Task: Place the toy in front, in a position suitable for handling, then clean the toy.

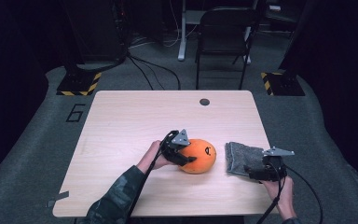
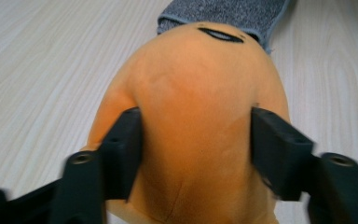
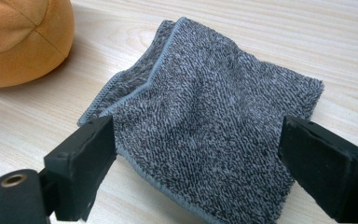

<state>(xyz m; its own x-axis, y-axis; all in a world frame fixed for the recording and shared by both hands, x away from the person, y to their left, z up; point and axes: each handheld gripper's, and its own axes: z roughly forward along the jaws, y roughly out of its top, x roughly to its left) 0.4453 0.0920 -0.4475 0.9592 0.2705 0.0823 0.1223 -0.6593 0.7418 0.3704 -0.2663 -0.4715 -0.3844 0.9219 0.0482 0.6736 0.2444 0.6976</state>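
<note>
scene: light wood table, orange plush ball near the middle front, grey folded towel just right of it, near the right edge
plush: round, soft, stitched black mark on its far side; rests on the table, close beside the towel, whether touching can't tell
left gripper: on the near-left side of the plush; in the left gripper view the jaws straddle the ball, inner faces right at the fabric on both sides
left jaw state: partly spread around the plush; real squeeze or just contact, can't tell — fabric shows no clear dent, so not counted as a firm grip
right gripper: at the near edge of the towel, low over it
right jaw state: released, spread wide either side of the towel, pads clear of the cloth, nothing held
step in hand (judged): left gripper taking or letting go of the plush; right waiting at the towel
do it well: keep the jaws centred on the ball's widest part, close gently until the plush dents evenly, lift straight
risk: soft round toy may roll or squirt out if gripped off-centre; could nudge the towel
towel tip: pinch one hemmed edge, not the whole fold
</note>
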